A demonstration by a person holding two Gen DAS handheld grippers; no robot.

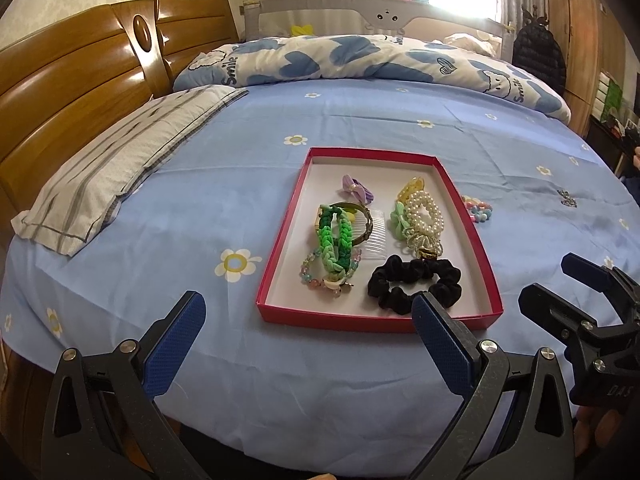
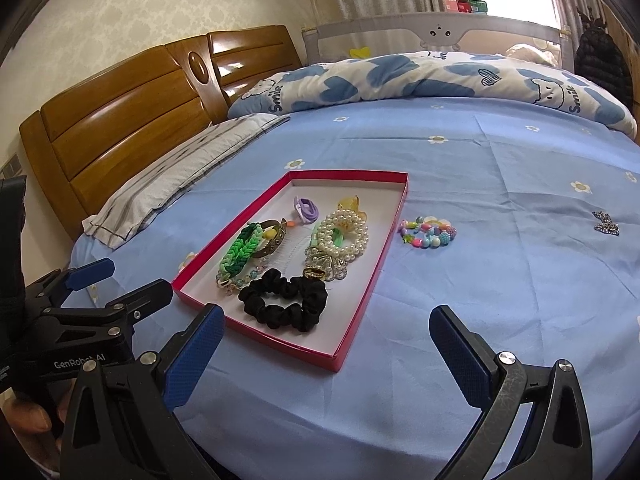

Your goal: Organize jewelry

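A shallow red tray (image 1: 280, 240) (image 2: 280, 340) lies on the blue bed sheet. Inside it are a black scrunchie (image 1: 414, 280) (image 2: 284, 298), a green braided bracelet (image 1: 334, 238) (image 2: 240, 250), a pearl bracelet (image 1: 424, 212) (image 2: 346, 234), a purple bow (image 1: 356, 188) (image 2: 306, 206) and a clear comb (image 1: 376, 236). Outside, right of the tray, a colourful bead bracelet (image 1: 478, 206) (image 2: 428, 234) rests on the sheet. Further right lies a small silver piece (image 1: 565, 196) (image 2: 606, 224). My left gripper (image 1: 308, 332) (image 2: 120, 280) hovers open before the tray's near edge. My right gripper (image 2: 328, 344) (image 1: 556, 280) is open and empty beside it.
A striped grey pillow (image 1: 120, 168) (image 2: 180, 176) lies left of the tray against the wooden headboard (image 1: 80, 80) (image 2: 120, 120). A rolled blue-and-white quilt (image 1: 360, 60) (image 2: 440, 76) runs along the far side before a grey bed rail (image 1: 360, 12).
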